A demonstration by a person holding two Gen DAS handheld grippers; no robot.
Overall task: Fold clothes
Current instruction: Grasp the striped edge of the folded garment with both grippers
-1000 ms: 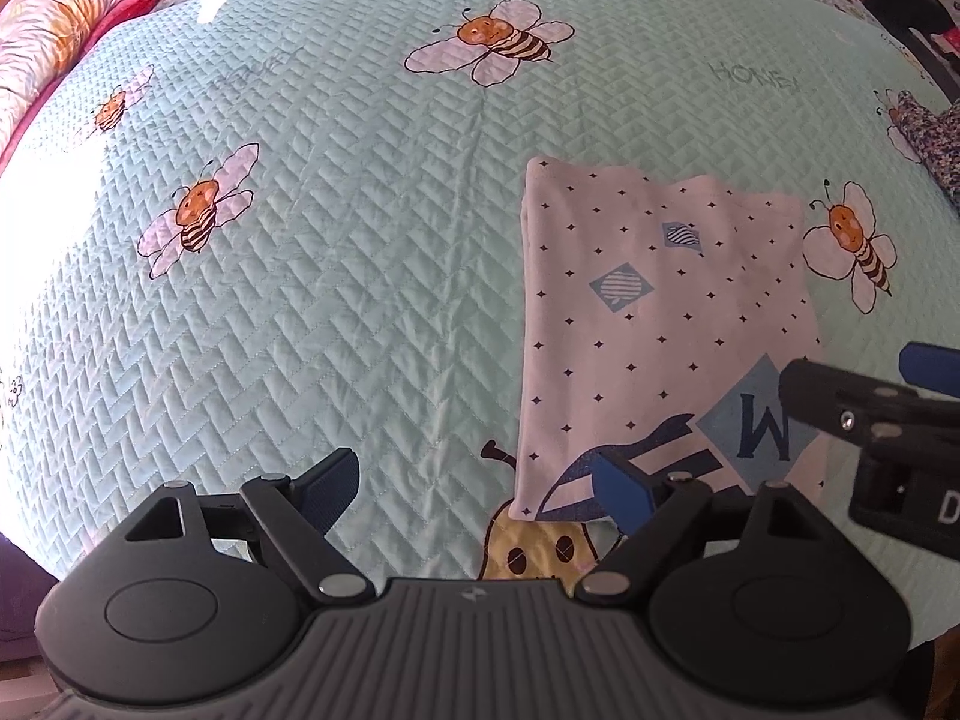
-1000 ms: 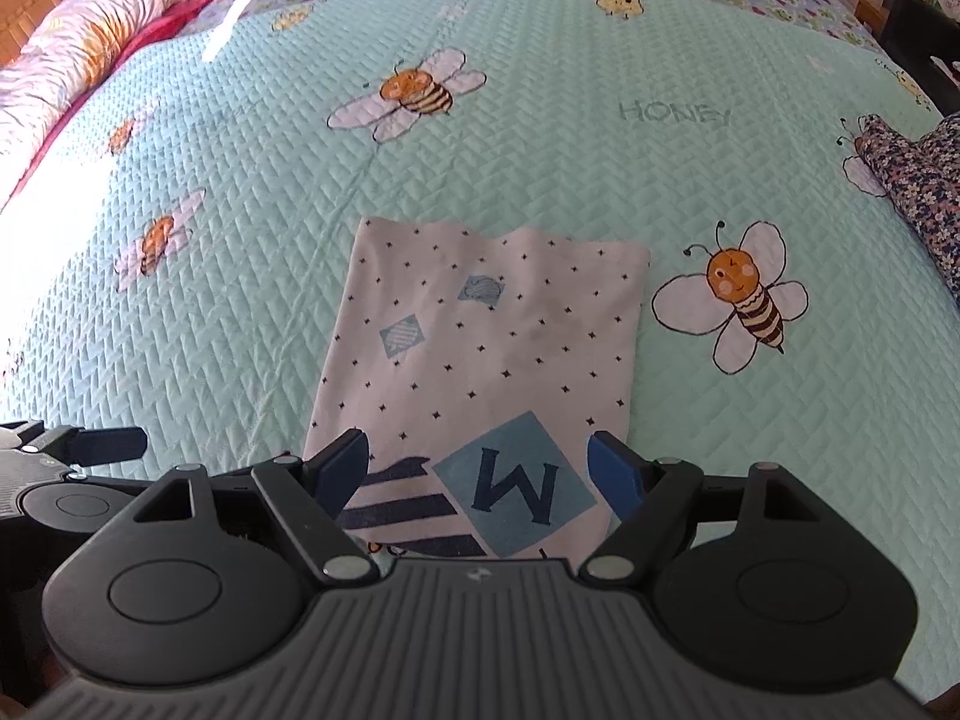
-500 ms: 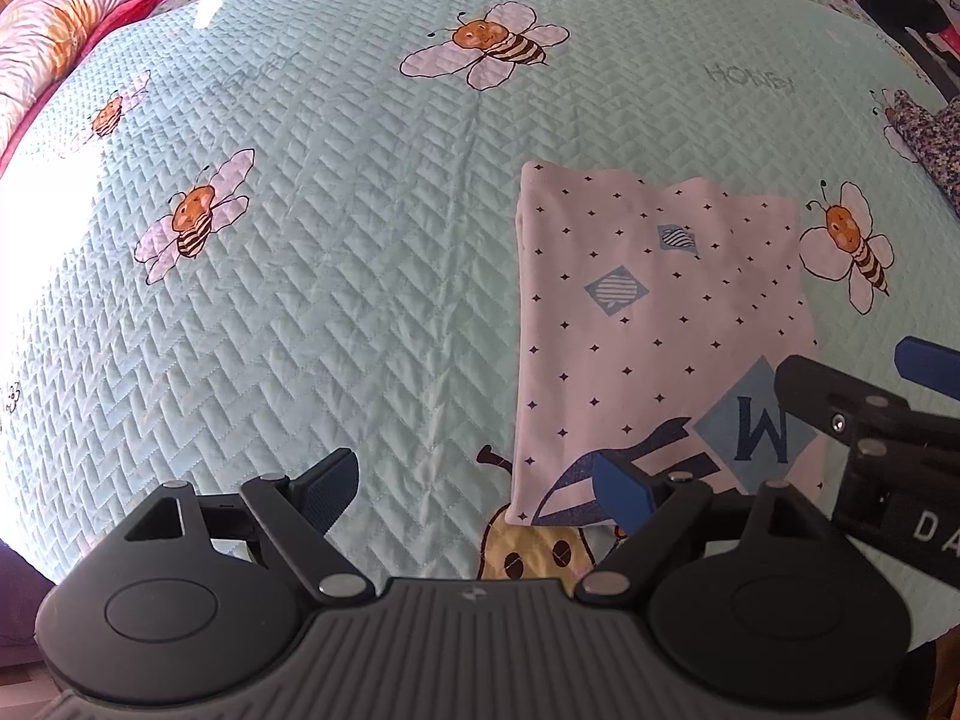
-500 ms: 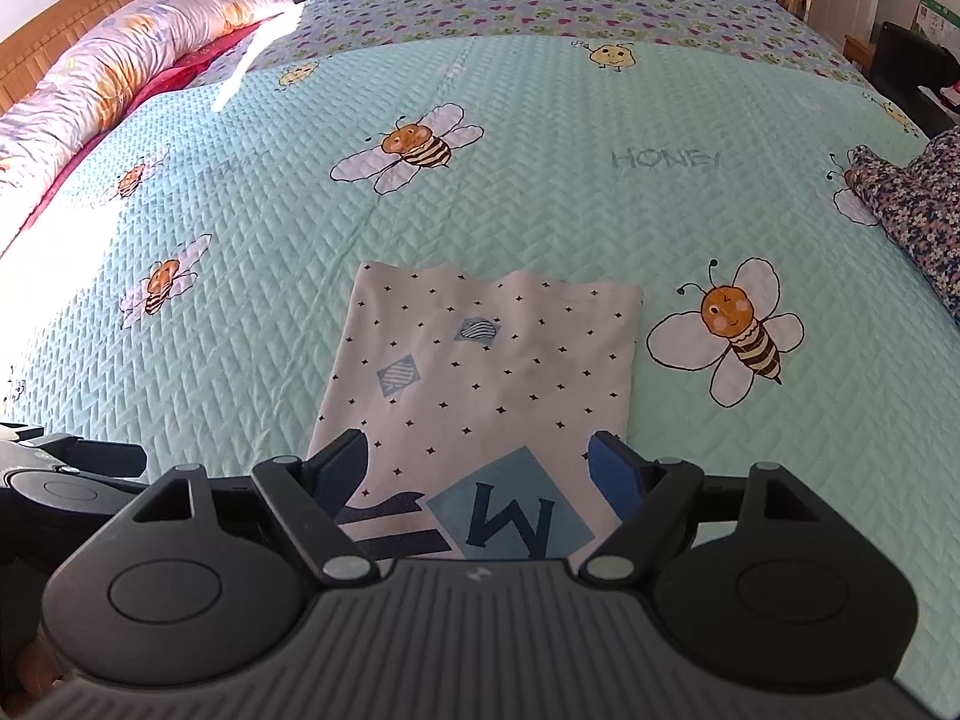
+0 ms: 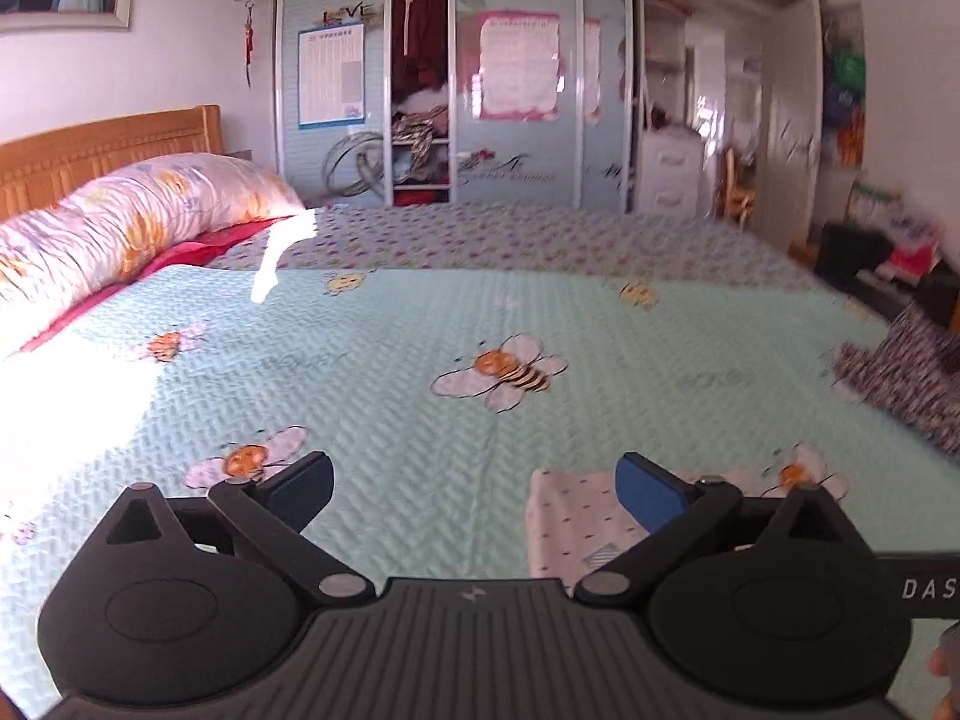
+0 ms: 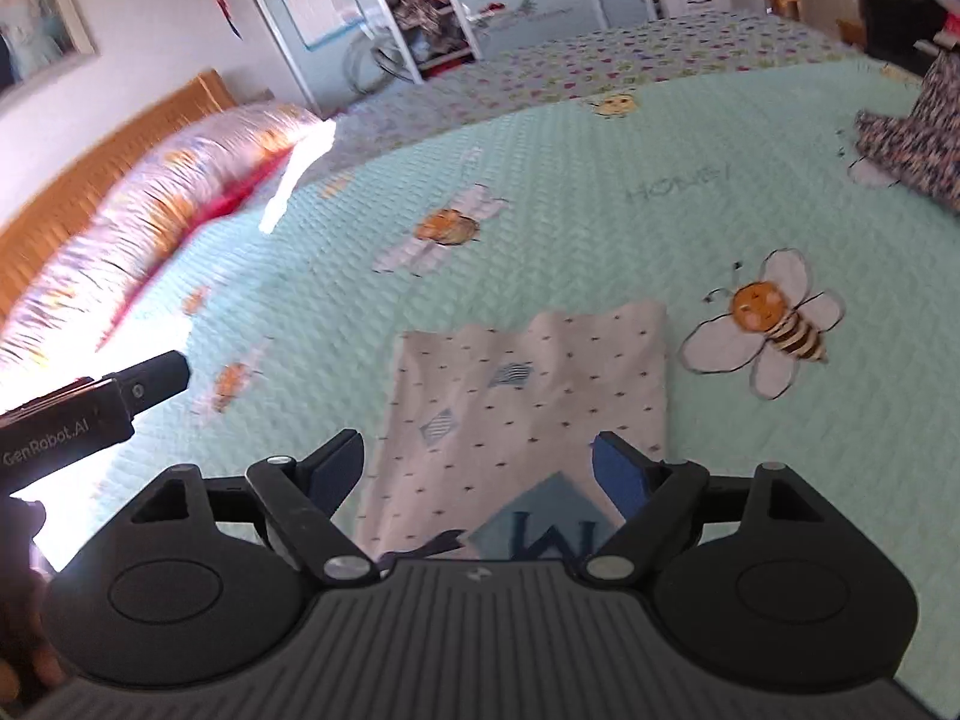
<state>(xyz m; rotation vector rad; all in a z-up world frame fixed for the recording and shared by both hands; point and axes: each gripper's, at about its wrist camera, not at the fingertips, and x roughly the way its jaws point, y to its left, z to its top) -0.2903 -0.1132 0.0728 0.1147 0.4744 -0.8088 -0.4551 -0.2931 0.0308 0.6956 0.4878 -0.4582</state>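
Right wrist view: we see the folded garment (image 6: 528,396) lying flat on the bee-print quilt (image 6: 600,228), lower centre of the frame, white with small dark dots, a blue diamond with a letter at its near end partly hidden behind the gripper body. Right gripper (image 6: 477,471) has its fingers spread wide, nothing between them, hanging over the near end of the garment; we can't tell if they touch the cloth. One bee print sits just right of the garment's far right corner. Left gripper (image 6: 150,375) shows at the left edge of the frame, only its dark side visible there.

Left wrist view: left gripper (image 5: 474,489) is also spread wide and holds nothing, pointing across the bed rather than down. The garment (image 5: 570,522) is at lower right of the frame, partly behind the right-hand blue finger pad (image 5: 651,495). A dark floral cloth pile (image 5: 900,372) lies at the right edge of the quilt, well apart from the garment. Floral pillow (image 5: 120,228) and wooden headboard (image 5: 108,150) at upper left, wardrobe (image 5: 480,72) at the back. Both views are motion-blurred.
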